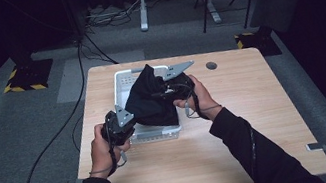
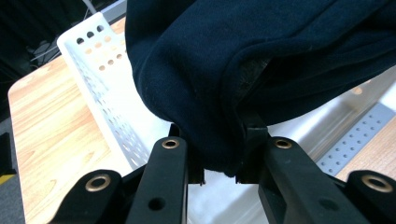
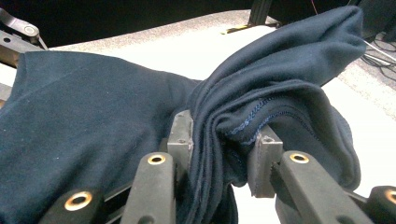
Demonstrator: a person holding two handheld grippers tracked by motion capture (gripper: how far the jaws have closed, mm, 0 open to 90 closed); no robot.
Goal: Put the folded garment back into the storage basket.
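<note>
A dark navy garment [image 1: 151, 101] hangs bunched over a white perforated basket [image 1: 123, 80] on the wooden table. My left gripper [image 1: 128, 123] is shut on the garment's lower left edge; in the left gripper view the cloth [image 2: 243, 70] is pinched between the black jaws of the left gripper [image 2: 219, 161], with the basket wall [image 2: 100, 93] behind it. My right gripper [image 1: 171, 90] is shut on a thick fold at the garment's upper right. The right gripper view has the stitched hem [image 3: 252, 121] squeezed between the metal pads of the right gripper [image 3: 222, 144].
The wooden table [image 1: 257, 120] has bare room to the right and in front of the basket. A round cable hole [image 1: 211, 65] sits at its far right. Cables [image 1: 57, 135] trail over the grey floor at the left.
</note>
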